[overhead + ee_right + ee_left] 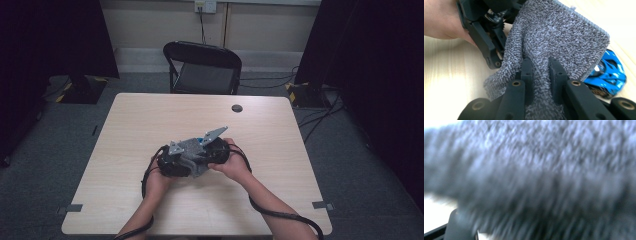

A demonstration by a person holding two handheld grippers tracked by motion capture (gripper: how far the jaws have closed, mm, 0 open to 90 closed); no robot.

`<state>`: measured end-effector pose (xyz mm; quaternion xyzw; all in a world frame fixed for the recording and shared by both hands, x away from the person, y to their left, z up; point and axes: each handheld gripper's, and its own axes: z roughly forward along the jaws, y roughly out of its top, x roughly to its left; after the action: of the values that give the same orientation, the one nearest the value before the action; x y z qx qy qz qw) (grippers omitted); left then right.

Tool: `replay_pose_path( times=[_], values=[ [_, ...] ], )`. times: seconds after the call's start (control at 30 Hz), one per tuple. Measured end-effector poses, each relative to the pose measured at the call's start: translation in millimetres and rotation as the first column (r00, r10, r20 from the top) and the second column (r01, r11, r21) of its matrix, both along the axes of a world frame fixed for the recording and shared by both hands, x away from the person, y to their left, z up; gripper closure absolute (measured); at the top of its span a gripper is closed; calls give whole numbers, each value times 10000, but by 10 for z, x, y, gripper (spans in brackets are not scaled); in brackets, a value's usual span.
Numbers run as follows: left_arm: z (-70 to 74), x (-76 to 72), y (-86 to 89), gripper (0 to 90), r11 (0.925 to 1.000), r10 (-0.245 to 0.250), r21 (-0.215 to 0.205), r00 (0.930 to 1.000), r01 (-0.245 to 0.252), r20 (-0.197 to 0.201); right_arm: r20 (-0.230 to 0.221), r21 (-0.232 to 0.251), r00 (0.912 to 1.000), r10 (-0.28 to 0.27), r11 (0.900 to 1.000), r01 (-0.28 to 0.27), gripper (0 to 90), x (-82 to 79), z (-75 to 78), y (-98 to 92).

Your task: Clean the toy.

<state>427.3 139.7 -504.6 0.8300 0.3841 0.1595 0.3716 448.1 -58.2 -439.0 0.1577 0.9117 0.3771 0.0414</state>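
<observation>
While my right gripper (537, 68) pinches the grey towel (559, 37) taut, left gripper (487, 37) clamps its other edge w/ blue toy car (610, 72) beside.

One grey towel (559, 37) and one blue toy car (610, 75) near the middle of the table (150, 120) — with two grippers, left (172, 162) and right (212, 150), there too. One black folding chair (202, 67) stands beyond the far edge — nothing else to count.
</observation>
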Motion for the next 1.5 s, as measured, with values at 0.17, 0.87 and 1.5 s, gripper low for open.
replay_pose_path(
  times=[0.17, 0.87, 1.5],
  values=[
    [-1, -1, -1, 241, 10000, 15, -28, 10000, -15, -1, -14, -271, 9997, 249, 9993, -249, 767, -6, -42, 144],
    [0, 0, 0, 241, 10000, -2, 2, 10000, 2, -1, -461, -329, 9986, 248, 9991, -263, 766, 86, -107, 160],
    [0, 0, 0, 241, 10000, -2, 2, 10000, 2, -1, -520, -545, 9986, 47, 9985, -76, 765, 144, -133, 120]
  ],
)
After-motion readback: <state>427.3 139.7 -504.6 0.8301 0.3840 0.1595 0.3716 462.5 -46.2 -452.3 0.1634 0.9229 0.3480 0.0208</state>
